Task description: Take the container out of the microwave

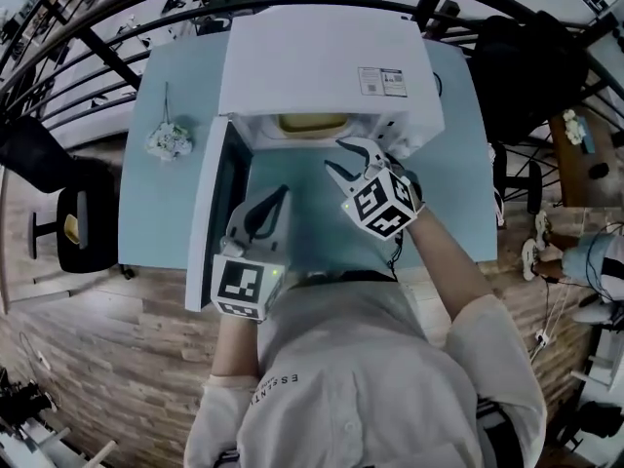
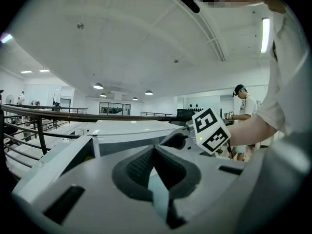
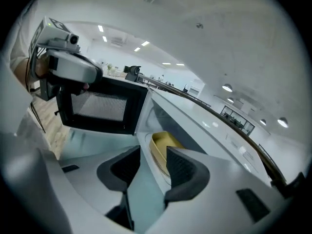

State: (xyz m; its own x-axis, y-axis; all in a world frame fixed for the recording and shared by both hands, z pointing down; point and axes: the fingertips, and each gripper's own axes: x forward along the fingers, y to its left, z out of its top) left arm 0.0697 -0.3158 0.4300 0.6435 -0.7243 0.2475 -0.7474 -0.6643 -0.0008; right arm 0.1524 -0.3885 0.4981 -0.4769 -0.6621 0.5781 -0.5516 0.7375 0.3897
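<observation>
Microwave (image 1: 322, 57) is sitting on the pale blue table (image 1: 156, 203), its door (image 1: 207, 213) standing swung wide open to the left. Yellow container (image 1: 314, 123) is lying inside the microwave, on the floor of the cavity, untouched. Right gripper (image 1: 346, 161) is hovering just in front of the opening; its own view is showing the fingers (image 3: 181, 165) spread apart, nothing between them, the container (image 3: 161, 147) lying beyond the gap. Left gripper (image 1: 281, 198) is hanging lower, beside the open door, apart from the container; its fingers (image 2: 139, 167) are meeting at the tips and pinching nothing.
</observation>
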